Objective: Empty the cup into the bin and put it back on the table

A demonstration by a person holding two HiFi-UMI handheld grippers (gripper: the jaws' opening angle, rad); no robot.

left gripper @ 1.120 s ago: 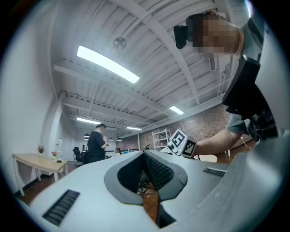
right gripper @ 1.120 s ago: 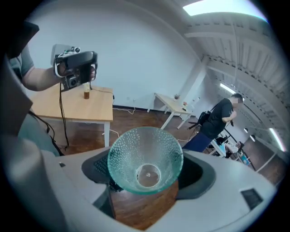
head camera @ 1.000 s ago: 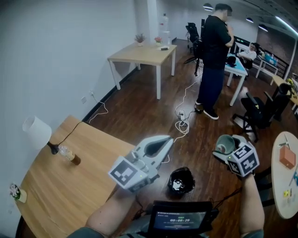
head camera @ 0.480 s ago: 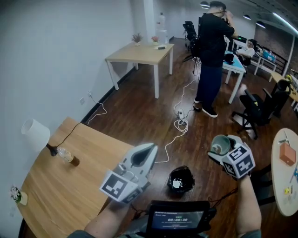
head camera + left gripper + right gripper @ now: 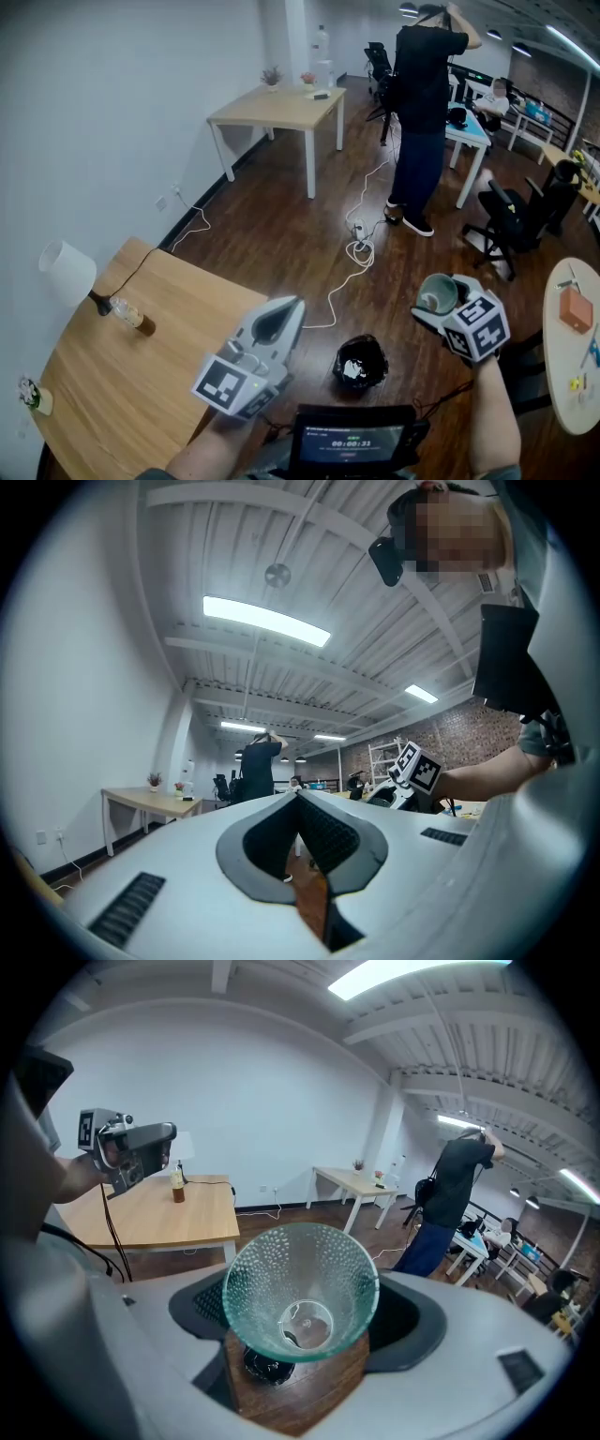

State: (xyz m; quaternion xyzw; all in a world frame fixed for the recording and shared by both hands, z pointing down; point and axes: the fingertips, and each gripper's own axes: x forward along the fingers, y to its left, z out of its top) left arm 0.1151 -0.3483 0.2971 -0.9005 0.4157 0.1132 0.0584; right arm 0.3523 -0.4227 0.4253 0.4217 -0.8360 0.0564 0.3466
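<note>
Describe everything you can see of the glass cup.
The cup is clear greenish glass with a dimpled wall, flaring from a small round base to a wide rim. It looks empty. The right gripper holds it by its sides in the air, mouth toward that gripper's camera, base slanting down toward the floor near the black bin.

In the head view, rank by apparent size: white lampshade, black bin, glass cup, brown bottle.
Largest: white lampshade and black floor bin, about alike, unranked.
Then dimpled clear glass cup, nearer the camera.
Smallest: small brown bottle.
</note>
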